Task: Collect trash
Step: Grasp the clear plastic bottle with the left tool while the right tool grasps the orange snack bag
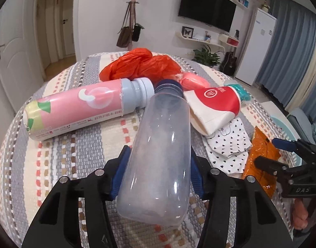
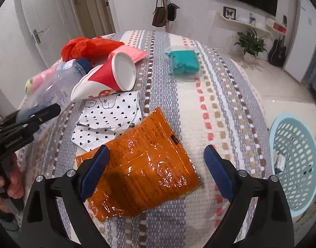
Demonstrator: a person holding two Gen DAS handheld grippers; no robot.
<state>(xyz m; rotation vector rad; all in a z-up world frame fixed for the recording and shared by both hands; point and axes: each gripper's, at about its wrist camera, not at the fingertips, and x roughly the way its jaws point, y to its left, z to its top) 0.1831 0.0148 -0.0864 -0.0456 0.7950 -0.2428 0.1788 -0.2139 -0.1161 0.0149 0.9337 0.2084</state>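
Two pairs of tongs share one woven striped surface (image 2: pixel 230 95), each lined up on its own piece of trash. The left tongs (image 1: pixel 158 163) have their blue pads pressed on both flanks of the clear plastic bottle (image 1: pixel 160 150), gripping it low on the body. Its long axis runs straight ahead toward 12 o'clock, dark cap (image 1: pixel 168 86) far from the camera, base nearest.

The right tongs (image 2: pixel 156 169) stand spread wide and hold nothing. The orange foil wrapper (image 2: pixel 141 161) lies flat between them, skewed toward the 9 o'clock finger, its long axis slanting from 7 toward 12 o'clock. It is nearer the right hand than the left.

The pale blue basket (image 2: pixel 296 161) sits off the surface at 3 o'clock of the right tongs, so I judge both loads must travel that way.
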